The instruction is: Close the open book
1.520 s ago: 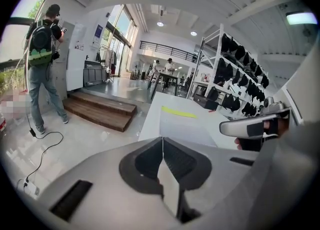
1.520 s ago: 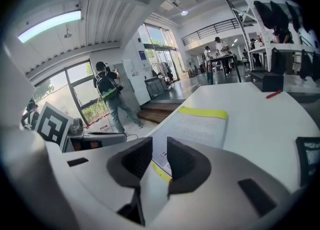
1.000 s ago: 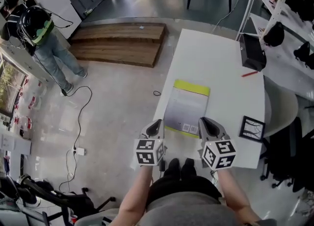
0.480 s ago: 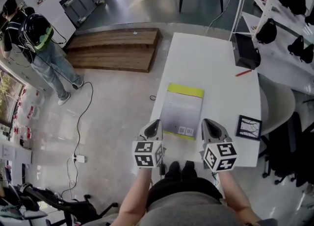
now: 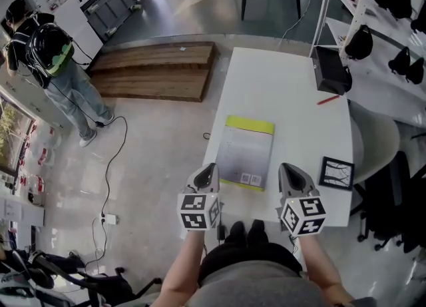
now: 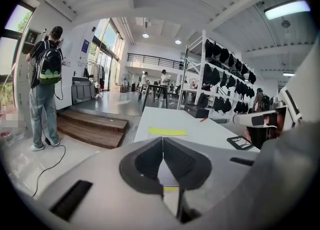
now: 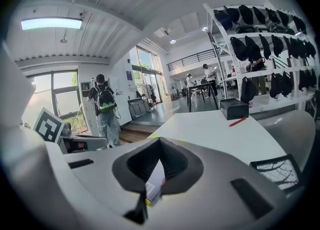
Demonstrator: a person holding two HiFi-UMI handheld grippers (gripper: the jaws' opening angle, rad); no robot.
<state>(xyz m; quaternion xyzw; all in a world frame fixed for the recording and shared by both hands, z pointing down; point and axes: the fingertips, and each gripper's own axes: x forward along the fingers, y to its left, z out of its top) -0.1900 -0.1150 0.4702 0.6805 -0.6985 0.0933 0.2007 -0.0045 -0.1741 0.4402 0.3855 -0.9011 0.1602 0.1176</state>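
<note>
At the book's (image 5: 246,151) near corners, your left gripper (image 5: 208,170) and right gripper (image 5: 291,169) hover. Both have jaws together, empty.

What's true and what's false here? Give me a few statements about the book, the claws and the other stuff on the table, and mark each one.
1. The book lies closed and flat on the white table. True.
2. The left claw is clamped on the book's cover. False: its jaws are together with nothing between them.
3. A red pen lies next to the black box. True.
4. The right claw is wide open. False: its jaws are shut and empty.
5. The black frame lies on the table to the left of the book. False: it is to the book's right, near the right claw.
</note>
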